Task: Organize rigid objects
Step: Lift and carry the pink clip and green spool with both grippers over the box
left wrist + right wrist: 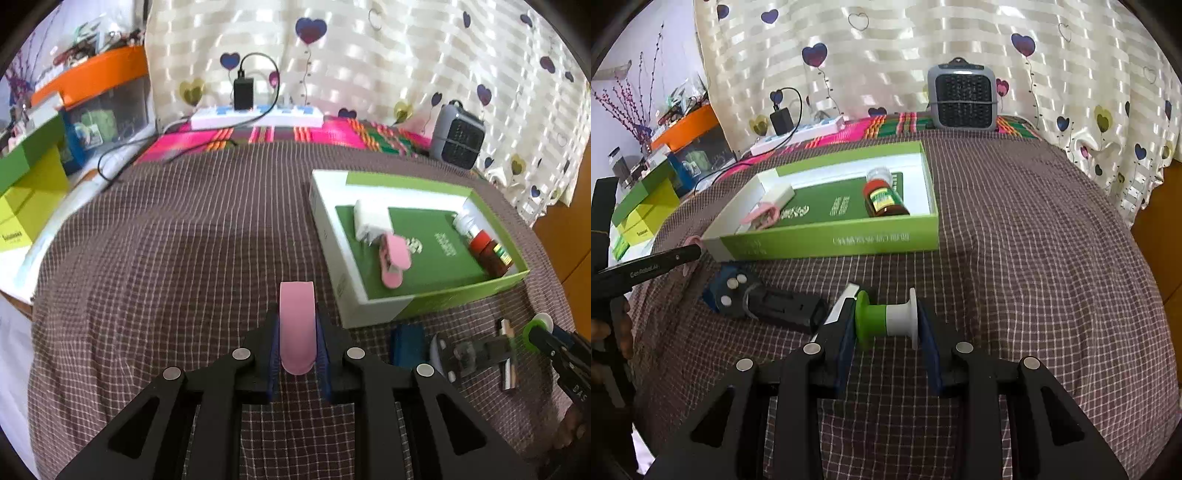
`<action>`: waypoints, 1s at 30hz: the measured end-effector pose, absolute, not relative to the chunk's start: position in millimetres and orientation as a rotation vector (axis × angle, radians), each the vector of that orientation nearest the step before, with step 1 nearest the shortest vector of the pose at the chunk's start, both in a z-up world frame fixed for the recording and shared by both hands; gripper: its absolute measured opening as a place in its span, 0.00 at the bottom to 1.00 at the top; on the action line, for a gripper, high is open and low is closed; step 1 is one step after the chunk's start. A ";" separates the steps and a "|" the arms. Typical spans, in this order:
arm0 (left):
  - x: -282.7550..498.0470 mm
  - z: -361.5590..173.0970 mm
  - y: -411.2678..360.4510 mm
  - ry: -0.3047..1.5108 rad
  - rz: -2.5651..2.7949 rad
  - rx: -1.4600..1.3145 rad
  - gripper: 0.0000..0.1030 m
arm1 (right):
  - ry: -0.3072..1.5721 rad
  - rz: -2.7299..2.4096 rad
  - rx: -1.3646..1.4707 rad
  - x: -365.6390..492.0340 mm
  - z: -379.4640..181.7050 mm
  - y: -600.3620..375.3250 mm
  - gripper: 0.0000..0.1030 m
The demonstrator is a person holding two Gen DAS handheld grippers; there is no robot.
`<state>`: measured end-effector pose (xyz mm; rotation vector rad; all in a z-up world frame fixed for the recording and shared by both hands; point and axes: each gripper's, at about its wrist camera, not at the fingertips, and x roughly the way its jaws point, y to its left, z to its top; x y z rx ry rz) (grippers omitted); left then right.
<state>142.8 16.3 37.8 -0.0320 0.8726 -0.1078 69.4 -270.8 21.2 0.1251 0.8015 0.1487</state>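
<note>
**Both grippers loaded, box half filled**

Left wrist view: my left gripper (297, 343) is pinching a pink clip (297, 326) between its blue pads, clip upright over the checked brown cloth (177, 240). Wide open cloth ahead and to the left, all the way back to the white power strip (257, 115) with a black charger (243, 92) plugged in. The green-and-white box (369, 302) sits to the right of the fingers, its near corner close. Inside: a white adapter (371, 219), a second pink clip (394, 261), a red-capped bottle (491, 253) against the far right wall. White print on the green liner is blurred, I can't read it. Loose dark parts lie on the cloth just past the box's near edge.

Right wrist view: my right gripper (886, 325) is clamped on a green-and-white spool (886, 319), held sideways by its end flanges. Box long side (831, 240) lies ahead-left, apart from the fingers; its white lettering appears upside down and unreadable. Free cloth runs right and forward to the grey fan heater (962, 98) at the back edge. A black device (768, 301) rests just left of the fingers. The other tool's arm (646, 267) enters from the left, marked "GenRobot.AI".
</note>
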 end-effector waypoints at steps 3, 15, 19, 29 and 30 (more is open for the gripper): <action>142.9 47.3 14.7 0.856 -0.121 -0.032 0.16 | 0.789 0.156 0.124 71.0 27.4 -271.5 0.33; 160.9 79.3 -8.5 0.816 -0.222 -0.015 0.16 | 0.738 0.193 0.099 89.0 56.6 -266.7 0.33; 174.5 82.3 -23.0 0.826 -0.280 -0.010 0.16 | 0.737 0.214 0.093 99.0 64.1 -264.4 0.33; 209.6 70.5 -62.2 0.869 -0.382 0.029 0.16 | 0.762 0.281 0.058 132.9 67.1 -244.5 0.33; 213.5 68.5 -65.4 0.876 -0.384 0.036 0.16 | 0.768 0.285 0.057 136.1 66.2 -243.1 0.33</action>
